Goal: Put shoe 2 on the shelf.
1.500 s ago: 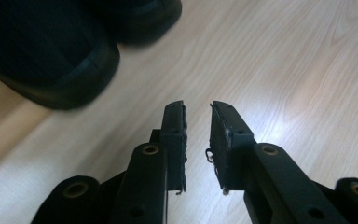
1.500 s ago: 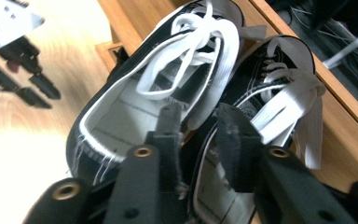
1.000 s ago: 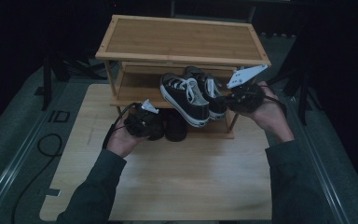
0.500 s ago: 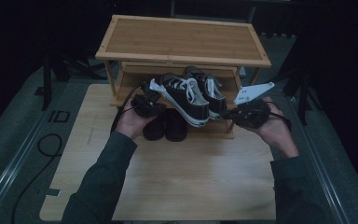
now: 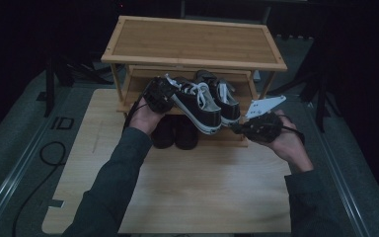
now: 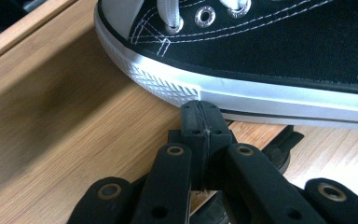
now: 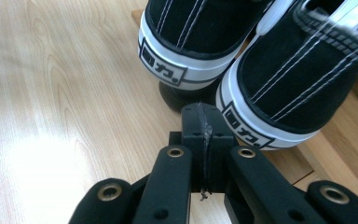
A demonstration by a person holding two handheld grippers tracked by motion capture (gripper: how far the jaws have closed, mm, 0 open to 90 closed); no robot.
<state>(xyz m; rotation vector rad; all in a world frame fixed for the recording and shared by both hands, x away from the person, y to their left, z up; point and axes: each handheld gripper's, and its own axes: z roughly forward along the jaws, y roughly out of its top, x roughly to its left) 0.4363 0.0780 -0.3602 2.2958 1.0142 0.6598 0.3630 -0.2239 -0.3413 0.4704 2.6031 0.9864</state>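
Note:
A pair of black sneakers with white soles and laces (image 5: 200, 101) lies on the lower shelf of a bamboo shoe rack (image 5: 192, 42), heels sticking out toward me. My left gripper (image 5: 167, 96) is shut with nothing in it. Its tips (image 6: 200, 109) are at the white rubber edge of one sneaker (image 6: 270, 51), near the toe. My right gripper (image 5: 237, 129) is also shut and holds nothing. It points at the two heels (image 7: 289, 84) from just below, a finger's width off (image 7: 199, 112).
A pair of dark shoes (image 5: 175, 136) stands under the sneakers at the rack's foot. The rack rests on a light wooden board (image 5: 187, 182). Dark stands (image 5: 321, 98) flank the rack, and a black cable (image 5: 44, 153) loops on the grey floor at left.
My left hand rose from beside the dark shoes to the sneaker's toe on the shelf. My right hand sank from beside the right sneaker to below the heels.

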